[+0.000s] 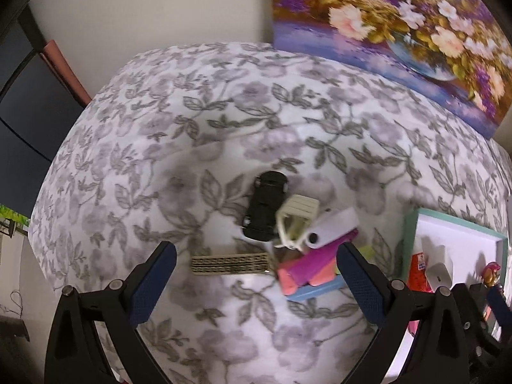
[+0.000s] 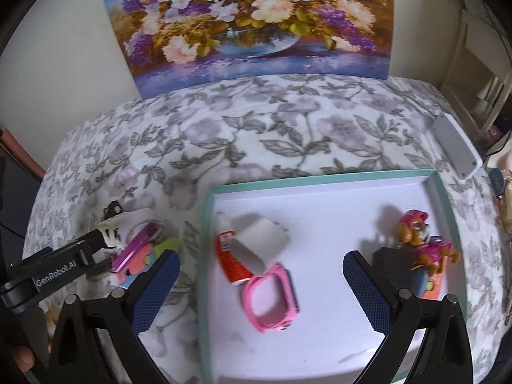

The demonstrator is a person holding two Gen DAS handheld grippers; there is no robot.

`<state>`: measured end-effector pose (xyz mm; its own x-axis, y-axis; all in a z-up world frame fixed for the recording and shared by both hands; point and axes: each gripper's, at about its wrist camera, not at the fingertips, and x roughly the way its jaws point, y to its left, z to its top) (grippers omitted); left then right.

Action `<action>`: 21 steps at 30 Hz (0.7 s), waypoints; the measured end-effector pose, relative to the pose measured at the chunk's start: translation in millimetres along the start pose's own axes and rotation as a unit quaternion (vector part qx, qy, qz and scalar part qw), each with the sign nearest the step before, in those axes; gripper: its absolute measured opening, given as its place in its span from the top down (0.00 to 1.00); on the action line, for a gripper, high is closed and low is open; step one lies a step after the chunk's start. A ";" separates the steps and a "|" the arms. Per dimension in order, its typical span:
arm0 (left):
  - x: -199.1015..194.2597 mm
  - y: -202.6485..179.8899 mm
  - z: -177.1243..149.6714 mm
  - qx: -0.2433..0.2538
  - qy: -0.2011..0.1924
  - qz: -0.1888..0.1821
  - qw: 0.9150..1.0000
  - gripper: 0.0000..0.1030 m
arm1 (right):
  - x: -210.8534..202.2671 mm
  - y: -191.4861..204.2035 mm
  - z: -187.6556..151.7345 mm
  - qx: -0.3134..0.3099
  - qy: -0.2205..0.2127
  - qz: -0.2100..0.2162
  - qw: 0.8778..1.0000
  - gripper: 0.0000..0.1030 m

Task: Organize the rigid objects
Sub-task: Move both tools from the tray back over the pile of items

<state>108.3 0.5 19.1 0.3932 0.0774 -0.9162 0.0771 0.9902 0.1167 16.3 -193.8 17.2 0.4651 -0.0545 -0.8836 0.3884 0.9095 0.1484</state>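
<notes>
From the left wrist camera I cannot see the whole tray (image 1: pixel 408 224); only its left corner shows at the right edge, and the things inside it are blurred. The pile of loose pieces is also hard to read: under a white cylinder piece (image 1: pixel 332 227) lie pink and magenta flat pieces (image 1: pixel 307 267) on a light blue one, but I cannot tell what they are. Next to them I see a black toy car (image 1: pixel 265 206), a cream toy chair (image 1: pixel 296 216) tipped against it, and a beige comb-like strip (image 1: pixel 230 264) flat on the flowered cloth (image 1: pixel 192 112).

My left gripper (image 1: pixel 256 275) has its jaws spread wide and holds nothing. The strip lies between the fingers, and the pile is just beside the right finger.

My right gripper (image 2: pixel 260 281) is also wide open and empty, above the tray (image 2: pixel 320 174). Between its fingers lie a pink frame (image 2: pixel 272 300), a red and white tube (image 2: pixel 230 256) and a white block (image 2: pixel 259 240) which partly covers the tube. A puppy figure (image 2: pixel 422 240) stands past the right finger, and the dark thing beside it is hidden partly by that finger.
</notes>
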 end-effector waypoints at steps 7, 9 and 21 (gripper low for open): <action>-0.6 24.5 6.2 -0.006 -0.004 0.010 1.000 0.03 | 9.0 28.3 -4.9 -0.022 0.011 0.025 0.999 0.00; 1.0 32.9 7.3 -0.012 -0.004 0.012 1.000 0.03 | 12.4 39.0 -6.7 -0.035 0.015 0.032 0.999 0.00; 49.0 76.4 2.7 -0.070 0.059 0.006 0.996 0.03 | 43.8 96.6 -11.7 -0.094 0.051 0.065 0.992 0.00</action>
<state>135.9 79.6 -15.8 0.2831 0.0934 -0.9545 -0.0593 0.9950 0.0798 64.9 -103.5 -12.3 0.4149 0.1023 -0.9041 0.1704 0.9673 0.1876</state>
